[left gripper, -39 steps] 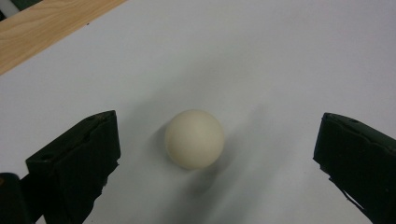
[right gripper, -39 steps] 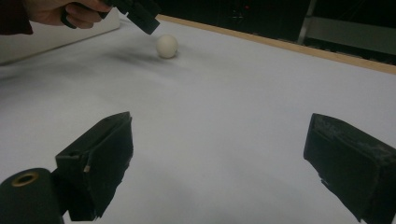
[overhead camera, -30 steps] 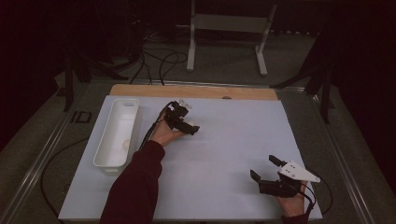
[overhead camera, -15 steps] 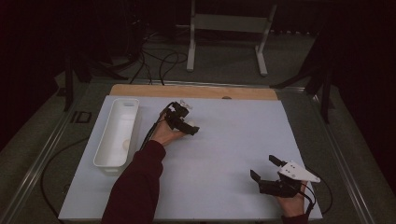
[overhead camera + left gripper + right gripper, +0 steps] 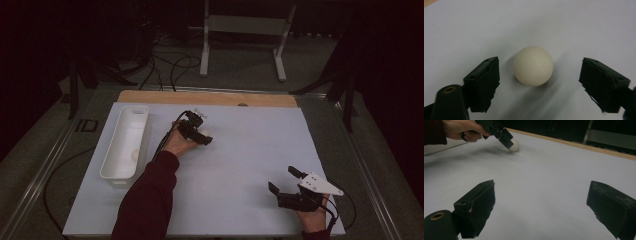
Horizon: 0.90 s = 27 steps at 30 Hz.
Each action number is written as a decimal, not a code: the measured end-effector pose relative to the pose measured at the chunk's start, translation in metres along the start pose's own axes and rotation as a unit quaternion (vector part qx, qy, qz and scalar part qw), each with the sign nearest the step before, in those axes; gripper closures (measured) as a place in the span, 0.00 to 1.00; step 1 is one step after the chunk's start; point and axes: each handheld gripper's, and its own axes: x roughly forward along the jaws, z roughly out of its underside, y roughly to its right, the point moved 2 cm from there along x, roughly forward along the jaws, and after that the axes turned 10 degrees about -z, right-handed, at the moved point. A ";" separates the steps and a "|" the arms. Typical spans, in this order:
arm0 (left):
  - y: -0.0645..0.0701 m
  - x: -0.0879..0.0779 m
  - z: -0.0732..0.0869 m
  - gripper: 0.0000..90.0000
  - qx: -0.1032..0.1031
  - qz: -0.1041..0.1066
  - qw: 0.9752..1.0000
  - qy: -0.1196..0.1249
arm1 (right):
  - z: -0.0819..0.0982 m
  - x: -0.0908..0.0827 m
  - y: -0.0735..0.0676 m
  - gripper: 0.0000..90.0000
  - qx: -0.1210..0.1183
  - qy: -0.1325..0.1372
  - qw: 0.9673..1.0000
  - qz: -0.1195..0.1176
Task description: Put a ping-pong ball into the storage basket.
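A cream-white ball (image 5: 533,66) rests on the white table sheet (image 5: 240,150), left of centre toward the back. My left gripper (image 5: 539,62) straddles it. Its jaws have just been closing, and a gap still shows on each side of the ball, so the pads (image 5: 486,80) do not touch it. In the high view the left gripper (image 5: 199,133) points right, over the ball (image 5: 203,134). The right gripper view shows the ball (image 5: 514,145) under the left gripper's tip (image 5: 505,138). My right gripper (image 5: 283,179) rests near the front right, open, with nothing between its jaws.
A long white tray (image 5: 116,165) lies along the sheet's left side with a small pale round thing (image 5: 134,155) inside. A wooden strip (image 5: 210,97) borders the far edge. Cables and a metal stand (image 5: 245,30) lie beyond the table.
The left gripper has shifted slightly at the ball and its jaws look narrower. The right hand has kept still.
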 end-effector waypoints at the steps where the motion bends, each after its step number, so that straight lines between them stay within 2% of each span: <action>1: 0.000 0.000 0.000 0.22 -0.003 -0.002 1.000 0.000 | 0.000 0.000 0.000 0.09 0.000 0.000 1.000 0.000; 3: -0.001 0.001 0.000 0.25 -0.011 0.003 1.000 0.003 | 0.000 0.000 0.000 0.09 0.000 0.000 1.000 0.000; 6: 0.000 0.003 0.000 0.31 -0.011 0.007 1.000 0.002 | 0.000 0.000 0.000 0.09 0.001 0.001 1.000 0.000; 10: 0.000 0.004 0.000 0.39 -0.014 0.006 1.000 0.002 | 0.000 0.000 0.000 0.09 0.001 0.001 1.000 0.001; 11: 0.000 0.005 0.001 0.39 -0.019 0.002 1.000 0.000 | 0.000 0.000 0.000 0.09 0.001 0.001 1.000 0.001; 12: -0.001 0.005 0.001 0.44 -0.021 0.002 1.000 0.000 | 0.000 0.000 0.000 0.09 0.001 0.001 1.000 0.001; 15: -0.002 0.006 0.001 0.49 -0.027 0.006 1.000 0.003 | 0.000 -0.001 0.000 0.09 0.000 0.001 1.000 0.001; 22: 0.001 0.009 0.001 0.56 -0.026 0.001 1.000 -0.001 | 0.000 -0.001 0.000 0.09 0.001 0.000 1.000 0.001; 27: 0.002 0.009 0.001 0.57 -0.022 -0.001 1.000 -0.001 | 0.000 -0.001 -0.001 0.09 0.001 0.001 1.000 0.002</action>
